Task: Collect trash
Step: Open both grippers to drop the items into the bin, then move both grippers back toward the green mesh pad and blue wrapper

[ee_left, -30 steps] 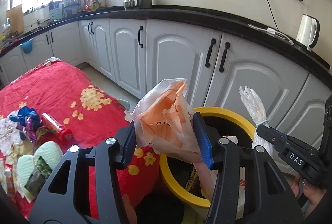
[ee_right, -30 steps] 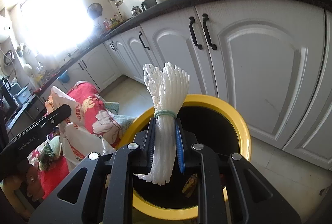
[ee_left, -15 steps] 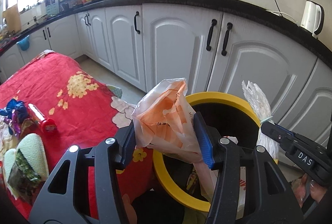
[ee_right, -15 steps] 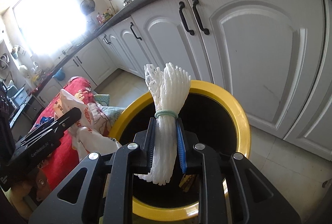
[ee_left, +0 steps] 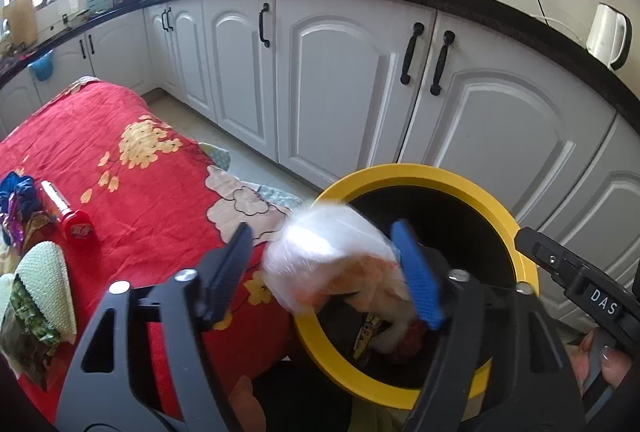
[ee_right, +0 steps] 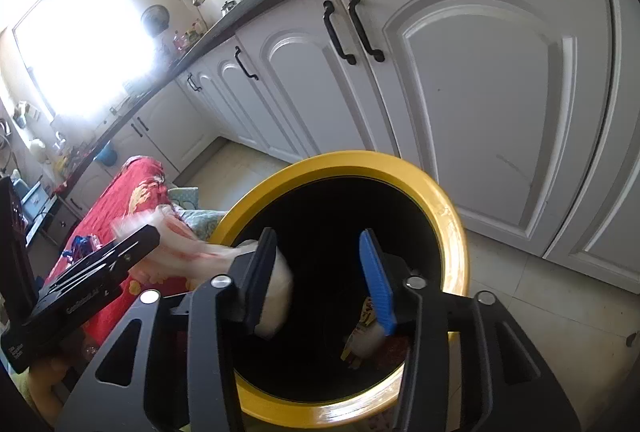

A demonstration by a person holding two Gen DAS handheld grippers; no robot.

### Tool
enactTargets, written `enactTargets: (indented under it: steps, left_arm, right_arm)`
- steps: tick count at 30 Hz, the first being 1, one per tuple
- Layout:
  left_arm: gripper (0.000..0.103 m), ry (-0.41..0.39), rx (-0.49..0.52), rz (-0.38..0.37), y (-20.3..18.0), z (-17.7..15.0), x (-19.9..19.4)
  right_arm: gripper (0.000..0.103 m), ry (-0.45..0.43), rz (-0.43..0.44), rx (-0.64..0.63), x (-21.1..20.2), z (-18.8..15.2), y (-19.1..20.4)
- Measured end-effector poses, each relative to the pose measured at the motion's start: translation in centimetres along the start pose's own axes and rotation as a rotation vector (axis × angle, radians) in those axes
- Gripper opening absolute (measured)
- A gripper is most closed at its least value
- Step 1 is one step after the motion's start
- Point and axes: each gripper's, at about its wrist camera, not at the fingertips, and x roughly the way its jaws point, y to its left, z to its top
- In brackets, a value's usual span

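At lower centre of both views stands a bin (ee_left: 416,174) with a bright yellow rim and black inside. The bag (ee_left: 332,264) over it is translucent white with orange. At left, the tablecloth (ee_left: 120,168) is red with yellow flowers. The cabinets (ee_left: 332,92) are white with black handles.

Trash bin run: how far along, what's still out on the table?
Done: some litter lies in the yellow-rimmed bin. In hand: both hand-held grippers are opening over it; the left hand-held gripper is dropping an orange-white plastic bag; the right hand-held gripper has nothing between its fingers. Left: red tube, wrappers on the red cloth.
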Motion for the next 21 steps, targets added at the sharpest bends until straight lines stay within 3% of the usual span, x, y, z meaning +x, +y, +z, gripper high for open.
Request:
enactTargets:
  steps: [5, 12, 21]
  left_arm:
    - [0.083, -0.018, -0.026, -0.005, 0.9, 0.1, -1.0]
    - [0.092, -0.039, -0.049, -0.015, 1.5, 0.3, -2.4]
    - [0.092, -0.093, -0.067, 0.008, 3.1, 0.6, -5.1]
  right_arm:
    - [0.056, -0.03, -0.002, 0.001, -0.8, 0.3, 0.2]
    - [0.063, -0.057, 0.001, -0.006, -1.8, 0.8, 1.0]
    - [0.073, -0.088, 0.017, -0.053, -2.9, 1.1, 3.2]
